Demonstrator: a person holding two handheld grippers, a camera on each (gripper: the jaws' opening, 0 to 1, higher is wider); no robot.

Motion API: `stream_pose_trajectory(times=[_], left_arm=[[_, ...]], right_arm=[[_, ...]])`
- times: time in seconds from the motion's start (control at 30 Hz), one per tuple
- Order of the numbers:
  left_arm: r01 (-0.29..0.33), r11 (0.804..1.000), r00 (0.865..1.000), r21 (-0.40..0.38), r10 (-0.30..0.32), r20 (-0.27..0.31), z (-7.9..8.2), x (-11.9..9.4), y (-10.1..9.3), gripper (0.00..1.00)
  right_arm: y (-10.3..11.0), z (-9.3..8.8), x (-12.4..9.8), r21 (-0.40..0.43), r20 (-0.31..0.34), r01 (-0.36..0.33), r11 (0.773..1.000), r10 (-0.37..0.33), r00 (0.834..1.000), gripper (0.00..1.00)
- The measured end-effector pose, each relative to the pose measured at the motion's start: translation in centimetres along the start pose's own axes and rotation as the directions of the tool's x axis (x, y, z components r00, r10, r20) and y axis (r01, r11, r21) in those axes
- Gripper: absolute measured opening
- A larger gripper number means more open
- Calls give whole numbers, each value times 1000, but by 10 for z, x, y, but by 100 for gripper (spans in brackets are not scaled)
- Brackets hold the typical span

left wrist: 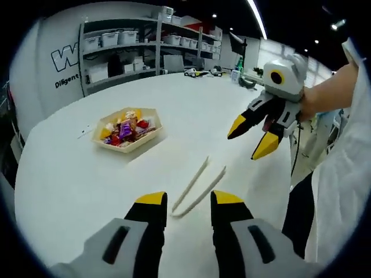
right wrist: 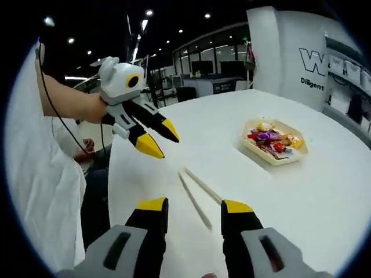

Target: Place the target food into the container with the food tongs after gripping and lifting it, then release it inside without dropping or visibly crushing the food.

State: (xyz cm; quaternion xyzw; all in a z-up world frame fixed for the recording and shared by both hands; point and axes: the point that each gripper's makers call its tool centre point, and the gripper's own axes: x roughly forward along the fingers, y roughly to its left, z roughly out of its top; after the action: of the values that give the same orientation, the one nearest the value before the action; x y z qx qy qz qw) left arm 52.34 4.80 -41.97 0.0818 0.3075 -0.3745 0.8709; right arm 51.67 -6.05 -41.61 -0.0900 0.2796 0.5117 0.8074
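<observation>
A pair of white food tongs (left wrist: 197, 188) (right wrist: 197, 194) lies flat on the white table, just beyond both pairs of jaws. A shallow beige hexagonal tray (left wrist: 132, 147) (right wrist: 272, 160) holds several wrapped candies (left wrist: 126, 128) (right wrist: 271, 139) in mixed colours. My left gripper (left wrist: 189, 200) is open above the table, with nothing between its yellow tips; it also hangs open in the air in the right gripper view (right wrist: 164, 145). My right gripper (right wrist: 195, 205) is open and empty, and appears held by a hand in the left gripper view (left wrist: 250, 142).
The round white table (left wrist: 69, 191) curves away to an edge on the near side. A small flat slip (left wrist: 87, 130) lies beside the tray. Metal shelves with white bins (left wrist: 133, 46) stand behind the table. A person's white sleeve (right wrist: 40, 191) is close by.
</observation>
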Motion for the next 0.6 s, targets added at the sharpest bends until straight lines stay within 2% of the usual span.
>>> stream_pose_trajectory(times=[0.2, 0.23, 0.33, 0.43, 0.5, 0.6], left_arm=[[-28, 999, 999, -32, 29, 38, 7, -4, 0, 30], [-28, 998, 998, -50, 30, 51, 9, -4, -1, 32], [-34, 997, 995, -71, 41, 89, 17, -6, 1, 39], [-41, 993, 991, -106, 54, 126, 25, -8, 5, 45], [-50, 992, 987, -113, 66, 144, 29, -10, 7, 51], [-66, 989, 983, -131, 88, 162, 31, -10, 11, 67]], right_arm=[[1, 13, 1, 21, 52, 17, 1000, -18, 998, 43], [0, 20, 0, 46, 92, 21, 999, -26, 995, 45], [-1, 26, 0, 55, 122, 33, 998, -39, 992, 55], [-2, 33, -1, 51, 150, 51, 997, -58, 987, 60], [-1, 41, -2, 91, 198, 45, 995, -62, 978, 63], [-2, 38, 0, 66, 181, 71, 995, -82, 980, 68]])
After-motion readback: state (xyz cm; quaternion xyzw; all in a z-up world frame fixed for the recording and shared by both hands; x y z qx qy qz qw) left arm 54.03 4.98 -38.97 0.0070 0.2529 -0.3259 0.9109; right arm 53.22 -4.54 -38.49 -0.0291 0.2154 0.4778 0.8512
